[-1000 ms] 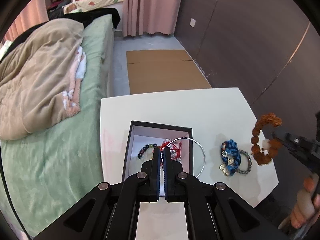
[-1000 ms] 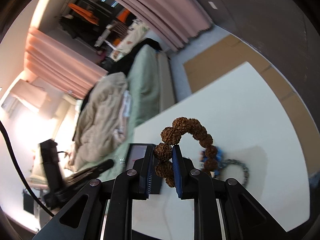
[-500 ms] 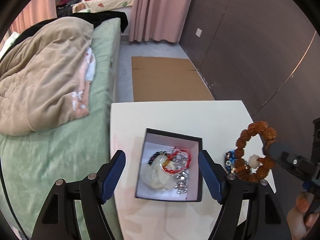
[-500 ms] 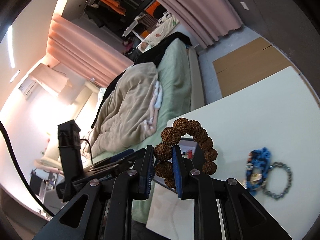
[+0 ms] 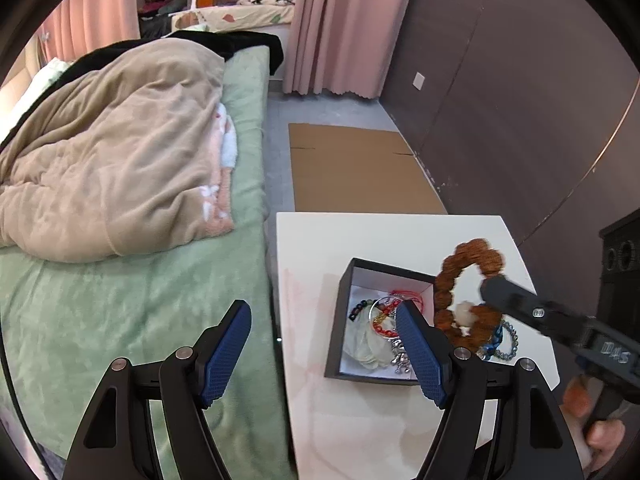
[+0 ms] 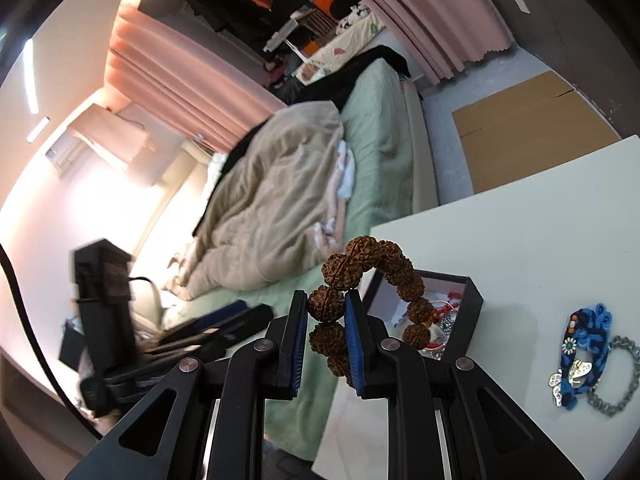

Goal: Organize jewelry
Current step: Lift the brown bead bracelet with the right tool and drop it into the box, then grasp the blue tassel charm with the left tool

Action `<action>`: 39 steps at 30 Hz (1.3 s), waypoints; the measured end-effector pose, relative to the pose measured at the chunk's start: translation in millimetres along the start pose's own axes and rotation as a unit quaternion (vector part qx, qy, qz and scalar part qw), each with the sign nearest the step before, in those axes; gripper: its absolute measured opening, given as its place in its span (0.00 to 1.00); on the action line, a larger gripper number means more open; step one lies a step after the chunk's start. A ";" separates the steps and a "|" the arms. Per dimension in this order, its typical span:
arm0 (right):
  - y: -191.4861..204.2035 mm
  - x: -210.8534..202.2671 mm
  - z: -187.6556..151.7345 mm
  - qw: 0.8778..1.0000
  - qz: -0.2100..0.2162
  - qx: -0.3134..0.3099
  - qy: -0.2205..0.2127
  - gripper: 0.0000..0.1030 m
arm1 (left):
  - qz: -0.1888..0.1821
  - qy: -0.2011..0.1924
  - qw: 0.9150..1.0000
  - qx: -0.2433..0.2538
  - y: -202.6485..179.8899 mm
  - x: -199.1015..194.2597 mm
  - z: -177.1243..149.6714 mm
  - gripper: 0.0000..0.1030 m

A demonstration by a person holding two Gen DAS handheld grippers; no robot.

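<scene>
Brown seed bracelet [image 6: 370,280] sits clamped between right tongs [image 6: 327,344] above box [image 6: 472,312].

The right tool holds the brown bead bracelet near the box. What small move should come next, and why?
Probably carry the bracelet a little further until it hangs fully over the box, then lower it. The right tool is shut on one bead, and the loop is only at the box's near edge. The left tool is open and empty.
</scene>
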State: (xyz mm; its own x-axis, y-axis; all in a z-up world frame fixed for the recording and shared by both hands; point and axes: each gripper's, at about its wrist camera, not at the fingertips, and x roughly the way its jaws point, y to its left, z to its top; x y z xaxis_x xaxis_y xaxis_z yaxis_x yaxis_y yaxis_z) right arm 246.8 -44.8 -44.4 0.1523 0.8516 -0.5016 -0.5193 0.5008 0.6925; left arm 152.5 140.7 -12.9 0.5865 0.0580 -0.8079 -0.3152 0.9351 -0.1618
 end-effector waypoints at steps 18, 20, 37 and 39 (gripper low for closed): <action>-26.7 -39.4 -8.6 0.997 -0.076 0.021 0.013 0.87 | -0.016 -0.008 0.999 0.028 -19.5 -10.3 -10.7 0.73; -31.1 -53.1 -7.4 0.997 -0.078 0.025 0.003 0.90 | -0.022 -0.006 0.999 0.034 -27.4 -8.3 -11.3 0.73; -80.2 -120.2 -17.0 0.990 -0.133 0.038 0.009 0.92 | -0.071 0.033 0.993 0.088 -117.8 24.5 -18.7 0.73; -87.4 -127.1 -19.1 0.988 -0.146 0.040 0.008 0.92 | -0.071 0.038 0.992 0.098 -129.1 29.5 -20.3 0.73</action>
State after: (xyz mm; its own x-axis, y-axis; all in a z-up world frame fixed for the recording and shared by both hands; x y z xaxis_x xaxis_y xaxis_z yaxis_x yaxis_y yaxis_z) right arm 256.8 -199.8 -51.1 0.2717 0.6662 -0.6946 -0.3872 0.7364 0.5548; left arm 195.3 14.6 -27.3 0.5543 -0.0992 -0.8264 -0.0776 0.9824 -0.1700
